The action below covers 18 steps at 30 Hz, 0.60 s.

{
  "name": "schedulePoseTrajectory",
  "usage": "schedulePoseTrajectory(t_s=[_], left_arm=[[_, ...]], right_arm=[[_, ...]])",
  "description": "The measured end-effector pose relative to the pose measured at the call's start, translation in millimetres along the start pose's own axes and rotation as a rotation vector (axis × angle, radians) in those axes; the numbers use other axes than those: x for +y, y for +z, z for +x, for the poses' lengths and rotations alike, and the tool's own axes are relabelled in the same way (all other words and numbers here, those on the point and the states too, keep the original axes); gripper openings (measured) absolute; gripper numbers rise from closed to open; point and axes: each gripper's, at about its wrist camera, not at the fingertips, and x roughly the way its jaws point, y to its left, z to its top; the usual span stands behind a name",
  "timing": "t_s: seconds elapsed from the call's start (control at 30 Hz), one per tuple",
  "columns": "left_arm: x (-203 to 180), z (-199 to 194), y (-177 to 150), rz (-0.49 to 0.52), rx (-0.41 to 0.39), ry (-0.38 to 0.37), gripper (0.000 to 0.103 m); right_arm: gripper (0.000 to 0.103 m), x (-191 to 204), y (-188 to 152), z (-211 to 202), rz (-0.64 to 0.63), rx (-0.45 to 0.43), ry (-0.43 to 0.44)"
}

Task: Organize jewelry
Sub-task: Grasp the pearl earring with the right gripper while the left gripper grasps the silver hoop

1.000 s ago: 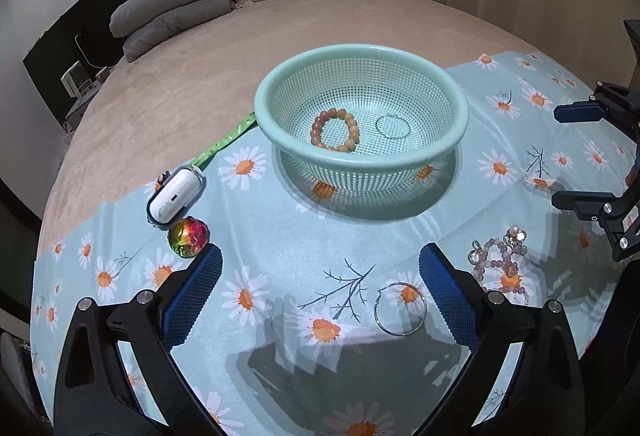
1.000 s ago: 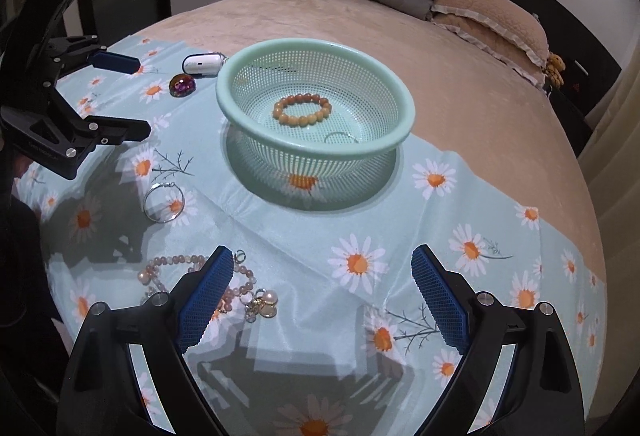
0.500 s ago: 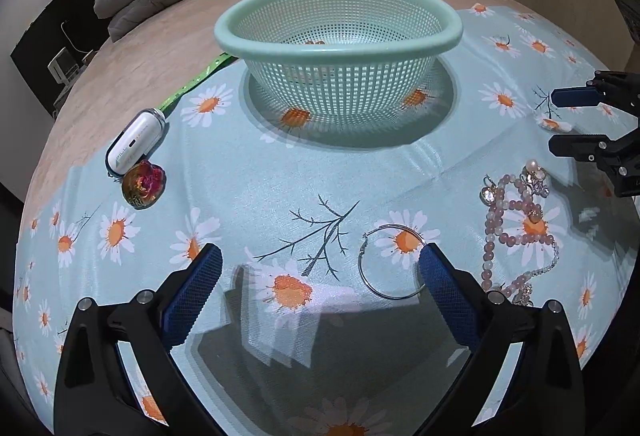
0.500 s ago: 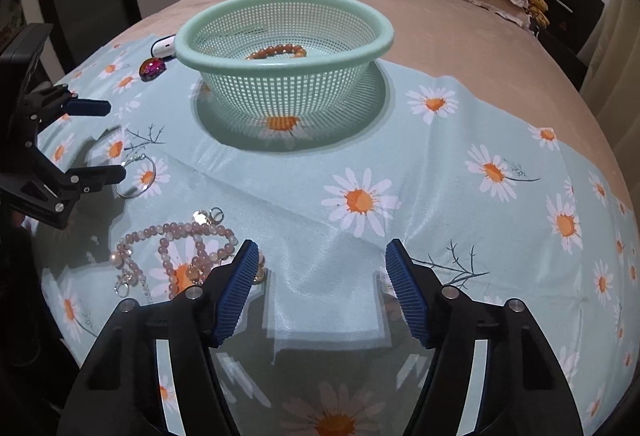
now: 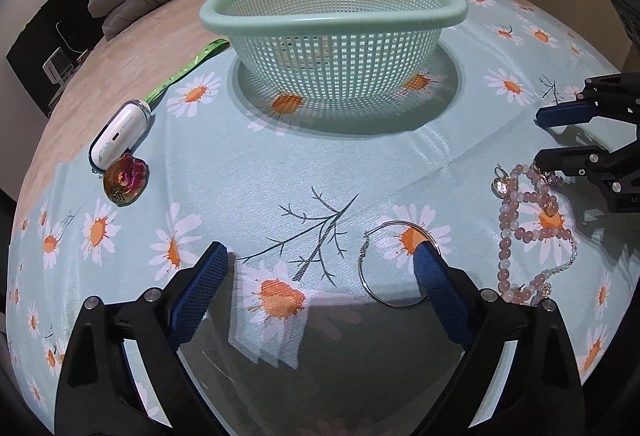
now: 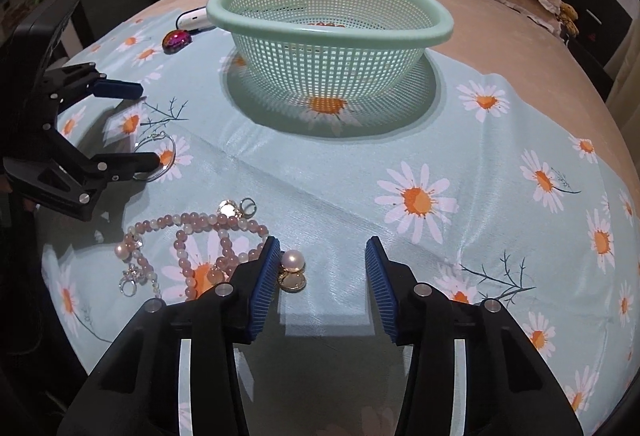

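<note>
Daisy-printed cloth [image 5: 280, 164] covers the bed where I work, and close below me my left hand-held gripper [image 5: 320, 272] hangs wide open with the silver hoop [image 5: 394, 264] at its right finger, while my right hand-held gripper [image 6: 322, 258] is parted, a pearl earring [image 6: 292, 268] just inside its left finger. Beside that finger lies the pink bead necklace [image 6: 192, 240]. Farther off the green basket [image 6: 332, 36] stands on the cloth with a bead bracelet [image 6: 326, 24] inside, an iridescent brooch [image 5: 126, 184] and white case [image 5: 120, 134] touching at its left.

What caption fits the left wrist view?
Open left gripper low over daisy-print cloth, thin silver hoop at its right jaw, mint plastic mesh basket beyond.
</note>
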Motion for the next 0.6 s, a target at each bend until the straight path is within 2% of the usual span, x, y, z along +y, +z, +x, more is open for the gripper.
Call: schedulePoseTrajectory(t_s=[0.17, 0.2, 0.27, 0.3, 0.33, 0.37, 0.43, 0.6], left_arm=[[-9.4, -2.2, -1.3, 0.04, -0.005, -0.013, 0.072], [-9.0, -2.5, -1.5, 0.033, 0.0, -0.032, 0.069], [-8.2, -2.4, -1.8, 0.011, 0.016, -0.075, 0.055], [-9.1, -2.5, -1.7, 0.01, 0.024, -0.076, 0.052], [-10.8, -3.2, -1.6, 0.016, 0.028, -0.079, 0.044], [-12.4, -3.9, -1.7, 0.021, 0.033, -0.097, 0.028], [-13.4, -4.4, -1.8, 0.014, 0.048, -0.126, 0.006], [-7.8, -7.4, -4.1, -0.012, 0.059, -0.155, 0.004]], right_arm=[[0.012, 8.4, -1.3, 2.4, -0.016, 0.019, 0.039], [0.011, 9.1, -1.7, 1.9, -0.016, 0.018, 0.036], [0.011, 10.4, -2.7, -0.1, -0.022, 0.009, -0.007], [0.011, 10.6, -3.7, -0.2, -0.026, 0.01, -0.02], [0.011, 9.0, -4.9, -0.1, -0.022, 0.012, -0.021], [0.011, 6.8, -5.6, -0.6, -0.011, 0.01, -0.021], [0.011, 1.9, -6.9, -1.9, 0.008, 0.01, -0.019], [0.011, -4.7, -9.6, -4.4, 0.031, 0.011, -0.032]])
